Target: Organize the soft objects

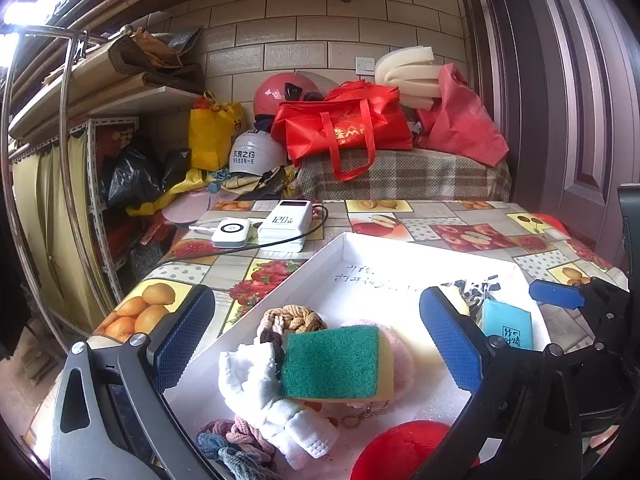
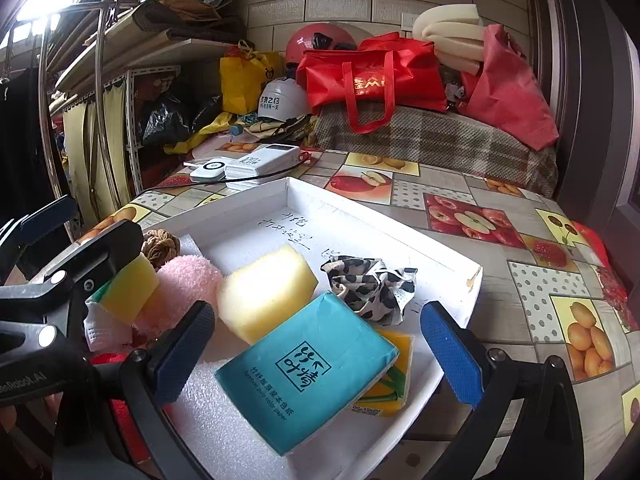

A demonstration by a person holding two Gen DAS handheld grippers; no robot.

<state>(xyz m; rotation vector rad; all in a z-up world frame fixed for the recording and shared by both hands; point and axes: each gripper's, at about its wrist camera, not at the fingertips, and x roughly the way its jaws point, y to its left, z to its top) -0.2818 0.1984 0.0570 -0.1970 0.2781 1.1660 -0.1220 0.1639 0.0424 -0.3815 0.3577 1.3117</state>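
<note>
Two hand-held grippers hang over a shallow white foam-lined tray (image 1: 280, 288) on a table covered in a glossy fruit-print oilcloth (image 2: 472, 220). The left gripper (image 1: 316, 340) has its ribbed blue pads spread wide, holding nothing, with a green-topped yellow scouring sponge (image 1: 332, 364) lying between them on a fluffy pink pom-pom (image 1: 400, 356). Nearest that camera sit a red plush ball (image 1: 400, 448), a tangle of braided hair ties in pink, grey and blue (image 1: 232, 440) and a crumpled white knitted sock (image 1: 272, 400); a tan braided rope scrunchie (image 1: 292, 320) lies just beyond the sponge. The right gripper (image 2: 320, 356) is likewise spread wide and empty above a teal plastic-wrapped packet of tissues (image 2: 304, 376), which overlaps a yellow packet (image 2: 392, 384) at the tray's near rim. Beyond the tissues rest a plain pale-yellow foam block (image 2: 264, 292) and a crumpled black-and-white spotted fabric scrunchie (image 2: 372, 284). Handwriting marks the tray floor farther back. Past the tray stand a white boxy power bank (image 1: 286, 224) and a smaller white charger (image 1: 232, 232) with a black cable. At the tiled wall, a red woven tote bag (image 1: 344, 128) sits on a plaid-covered bench (image 1: 400, 176) beside a white helmet (image 1: 254, 156).
</note>
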